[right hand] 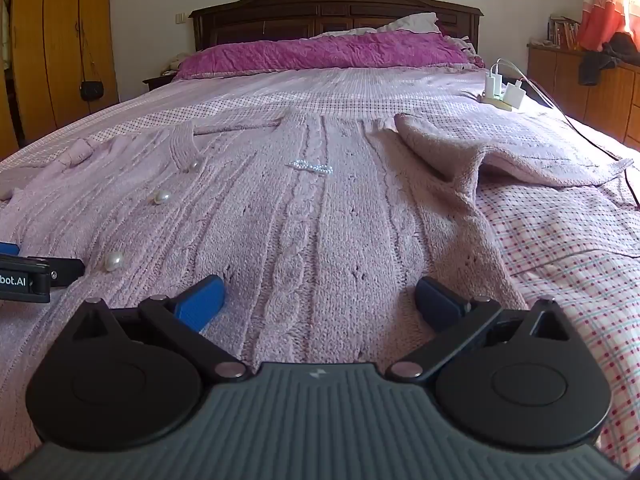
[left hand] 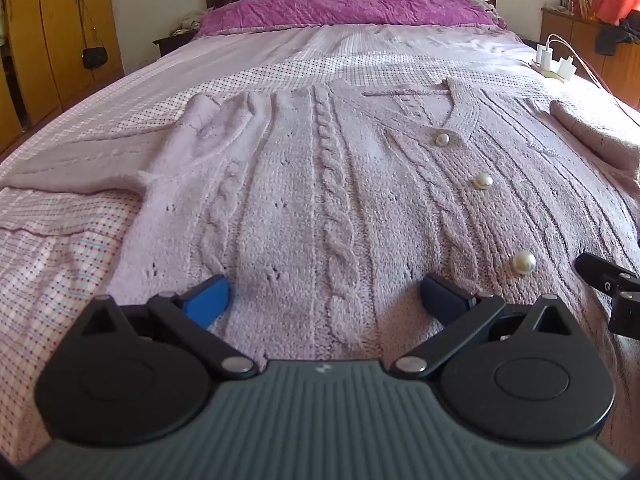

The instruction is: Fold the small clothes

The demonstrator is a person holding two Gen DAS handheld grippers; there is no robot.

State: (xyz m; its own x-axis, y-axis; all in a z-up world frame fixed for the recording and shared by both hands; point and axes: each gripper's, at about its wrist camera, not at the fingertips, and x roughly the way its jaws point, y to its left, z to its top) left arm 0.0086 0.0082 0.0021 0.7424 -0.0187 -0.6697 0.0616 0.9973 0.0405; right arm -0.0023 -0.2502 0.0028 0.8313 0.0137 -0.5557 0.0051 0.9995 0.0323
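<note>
Both your left gripper and right gripper hang over the hem of the cardigan, jaws spread wide, gripping nothing. Bite too shallow and the thick knit could slip; a pearl button beside your left tool could snag. Ahead and right, a power strip and cables lie well clear.

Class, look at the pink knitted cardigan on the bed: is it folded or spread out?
Spread out. The cardigan lies flat, front up, pearl buttons showing, both sleeves out sideways.

Cardigan flat on bed, pillows behind, chargers right.
</note>
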